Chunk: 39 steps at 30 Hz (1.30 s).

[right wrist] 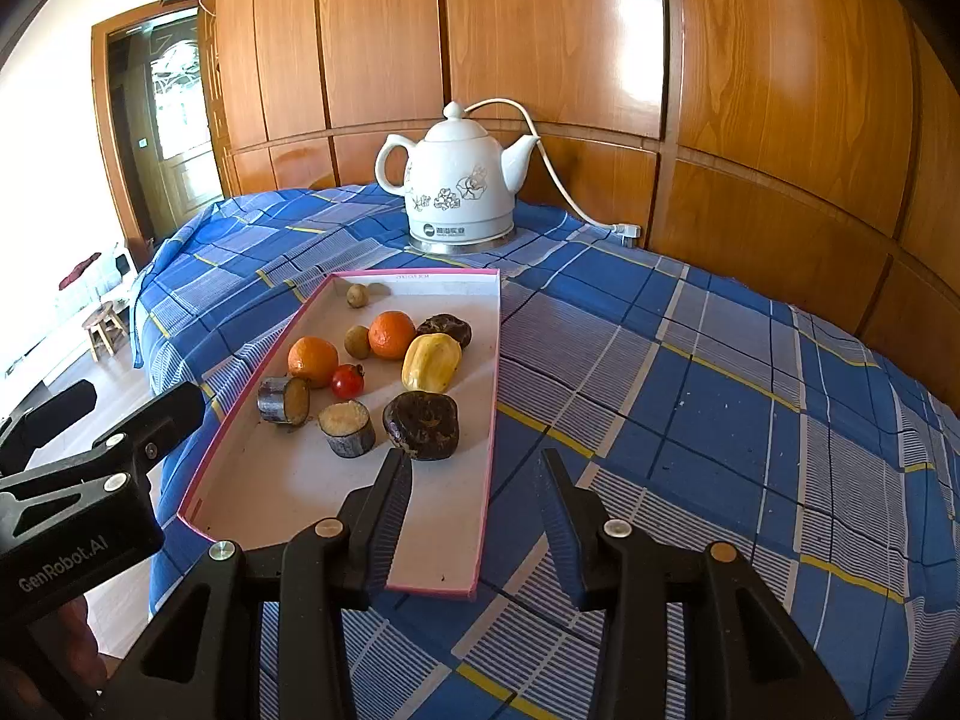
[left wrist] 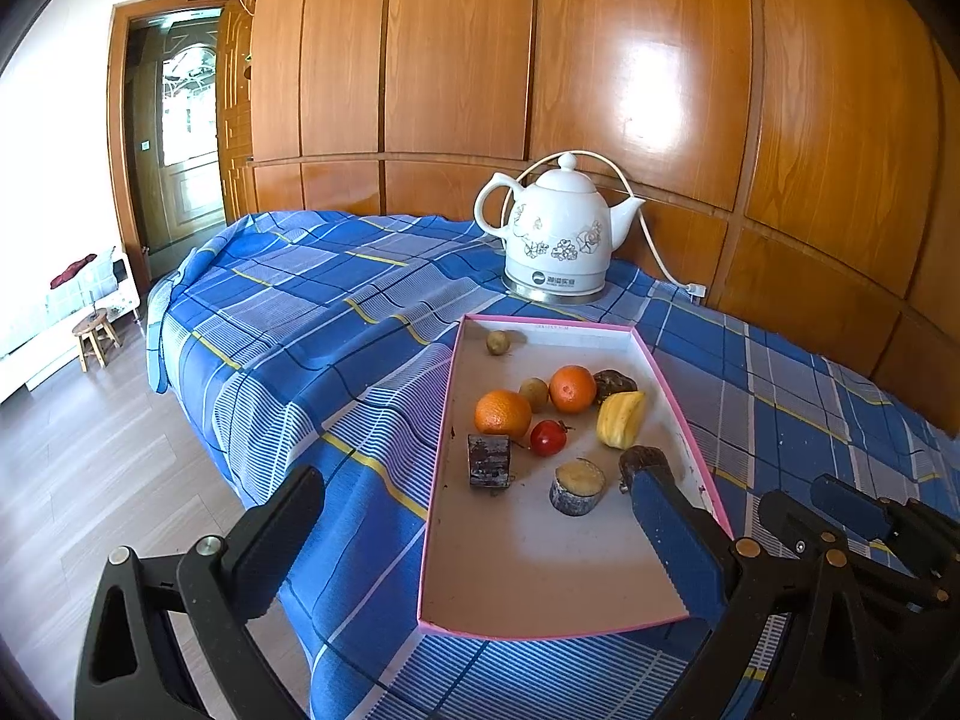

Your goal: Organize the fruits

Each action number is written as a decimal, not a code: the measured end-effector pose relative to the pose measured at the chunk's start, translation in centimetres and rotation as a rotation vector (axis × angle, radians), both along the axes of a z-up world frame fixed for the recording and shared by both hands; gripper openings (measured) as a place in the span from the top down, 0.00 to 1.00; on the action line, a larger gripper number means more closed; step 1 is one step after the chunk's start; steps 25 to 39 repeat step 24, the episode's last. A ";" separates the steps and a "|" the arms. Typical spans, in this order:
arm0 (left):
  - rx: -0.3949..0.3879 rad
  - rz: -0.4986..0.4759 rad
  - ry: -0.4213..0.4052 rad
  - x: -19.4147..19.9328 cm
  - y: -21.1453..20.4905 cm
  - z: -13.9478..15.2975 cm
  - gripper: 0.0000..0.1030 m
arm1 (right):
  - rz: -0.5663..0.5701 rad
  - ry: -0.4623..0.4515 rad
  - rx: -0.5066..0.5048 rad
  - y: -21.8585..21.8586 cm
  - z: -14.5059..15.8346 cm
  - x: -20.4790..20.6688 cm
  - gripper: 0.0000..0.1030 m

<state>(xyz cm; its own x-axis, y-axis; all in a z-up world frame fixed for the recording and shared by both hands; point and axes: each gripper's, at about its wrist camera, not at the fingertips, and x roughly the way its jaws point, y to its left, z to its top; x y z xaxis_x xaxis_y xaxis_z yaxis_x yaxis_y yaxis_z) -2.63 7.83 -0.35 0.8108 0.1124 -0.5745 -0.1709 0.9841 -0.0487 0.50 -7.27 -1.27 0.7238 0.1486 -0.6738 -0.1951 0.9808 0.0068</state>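
Observation:
A pink-rimmed shallow box lid (left wrist: 678, 384) (right wrist: 491, 408) lies on the blue plaid cloth. It holds two oranges (left wrist: 503, 414) (right wrist: 392, 333), a small red fruit (left wrist: 548, 437) (right wrist: 348, 380), a yellow fruit (left wrist: 620, 418) (right wrist: 431, 362), two small brown round fruits (left wrist: 533, 393) (right wrist: 356, 341), two dark brown fruits (right wrist: 422, 424) and two cut cane pieces (left wrist: 577, 486) (right wrist: 347, 420). My left gripper (left wrist: 480, 534) is open, straddling the box's near left part. My right gripper (right wrist: 477, 480) is open over the box's right rim, just short of a dark fruit.
A white electric kettle (left wrist: 558, 234) (right wrist: 459, 180) with its cord stands on the cloth behind the box. Wooden wall panels rise behind the table. The table's left edge drops to a wooden floor with a small stool (left wrist: 95, 336).

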 end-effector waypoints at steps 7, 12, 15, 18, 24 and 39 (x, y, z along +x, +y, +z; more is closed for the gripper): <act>-0.002 -0.001 0.000 0.0 0.0 0.1 0.00 | 0.000 0.000 0.000 0.0 0.0 0.0 0.58; 0.000 -0.001 -0.001 0.0 0.0 0.1 0.00 | 0.000 0.000 -0.001 0.0 0.0 0.0 0.58; 0.001 -0.002 0.001 0.0 0.0 0.0 0.00 | 0.000 0.000 0.000 0.0 0.0 0.0 0.58; 0.009 -0.012 0.005 0.0 -0.1 0.2 0.00 | -0.001 0.002 0.000 -0.1 -0.1 0.0 0.58; 0.011 -0.030 0.009 0.2 -0.3 0.2 0.00 | -0.041 0.024 0.043 -2.6 0.3 1.0 0.58; 0.011 -0.030 0.009 0.2 -0.3 0.2 0.00 | -0.041 0.024 0.043 -2.6 0.3 1.0 0.58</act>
